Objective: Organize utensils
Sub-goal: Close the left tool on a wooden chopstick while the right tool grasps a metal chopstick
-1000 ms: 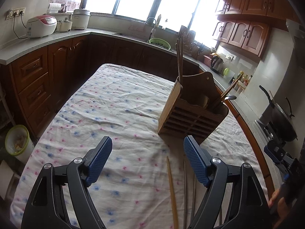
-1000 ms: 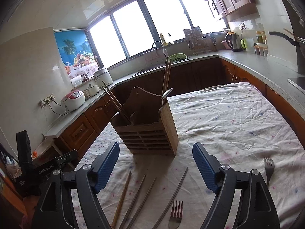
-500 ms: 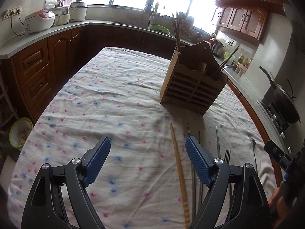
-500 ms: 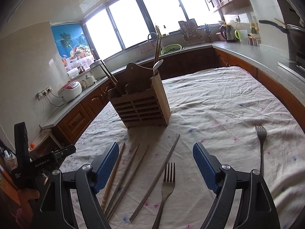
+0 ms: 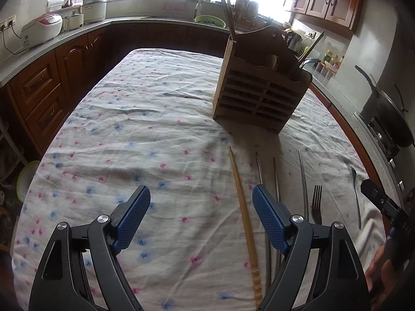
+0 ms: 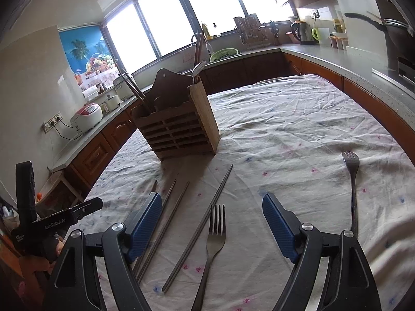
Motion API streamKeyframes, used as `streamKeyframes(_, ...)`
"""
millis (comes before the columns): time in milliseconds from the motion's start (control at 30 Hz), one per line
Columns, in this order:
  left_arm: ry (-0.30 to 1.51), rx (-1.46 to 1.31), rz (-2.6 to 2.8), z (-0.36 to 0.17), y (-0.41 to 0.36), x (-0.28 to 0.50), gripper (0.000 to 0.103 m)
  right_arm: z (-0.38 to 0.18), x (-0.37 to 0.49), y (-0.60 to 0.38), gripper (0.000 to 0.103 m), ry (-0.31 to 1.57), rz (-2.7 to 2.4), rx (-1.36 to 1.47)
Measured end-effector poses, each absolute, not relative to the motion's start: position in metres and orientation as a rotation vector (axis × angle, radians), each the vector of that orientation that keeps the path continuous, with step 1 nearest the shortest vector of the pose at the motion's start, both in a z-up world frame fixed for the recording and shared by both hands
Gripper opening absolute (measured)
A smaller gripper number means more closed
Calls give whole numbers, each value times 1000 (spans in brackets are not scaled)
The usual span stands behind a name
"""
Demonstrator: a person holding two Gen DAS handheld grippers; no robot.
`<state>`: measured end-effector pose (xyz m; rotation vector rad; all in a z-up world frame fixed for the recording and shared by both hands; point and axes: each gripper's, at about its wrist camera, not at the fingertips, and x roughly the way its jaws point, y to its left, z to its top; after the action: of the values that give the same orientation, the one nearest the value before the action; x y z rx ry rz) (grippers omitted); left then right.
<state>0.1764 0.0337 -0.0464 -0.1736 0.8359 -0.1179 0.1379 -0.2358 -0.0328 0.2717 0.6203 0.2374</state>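
A wooden slatted utensil holder (image 5: 259, 96) stands on the floral tablecloth, with chopsticks and a spoon in it; it also shows in the right wrist view (image 6: 179, 129). A wooden chopstick (image 5: 243, 212) lies between my left gripper's fingers. Metal chopsticks (image 5: 276, 178) and a fork (image 5: 316, 203) lie to its right. My left gripper (image 5: 201, 217) is open and empty above the cloth. My right gripper (image 6: 211, 223) is open and empty, with a fork (image 6: 215, 233) and a metal chopstick (image 6: 205, 220) between its fingers. A second fork (image 6: 352, 181) lies to the right.
The tablecloth (image 5: 145, 119) covers the whole table. Kitchen counters with brown cabinets (image 5: 39, 90) run around it. A rice cooker (image 5: 42, 29) sits on the left counter, a wok (image 5: 394, 111) on the stove at right. The other gripper (image 6: 54, 223) shows at far left.
Both grippers have pulled back from the utensil holder and tilted down toward the cloth. More of the loose chopsticks and forks has come into view. Both stay open.
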Motion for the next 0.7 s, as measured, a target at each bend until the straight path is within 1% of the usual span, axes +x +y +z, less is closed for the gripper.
streamKeyframes(533,909,-148,-135,-56,24,209,83,-43,181,-225,81,723,209,241)
streamKeyframes(567,910,-144,-135,-56,23,212,83,-44,186,-224,78,731,207,235)
streamKeyframes(600,911,-140,-136,-57,22,214,83,-45,191,-223,70,743,202,230)
streamKeyframes(633,911,-134,-137,-57,20,217,83,-47,196,-222,66,755,198,229)
streamKeyframes(667,912,-128,-139,-57,18,220,83,-48,202,-222,56,766,195,232)
streamKeyframes(700,912,-121,-144,-57,16,223,83,-51,208,-222,49,777,190,235)
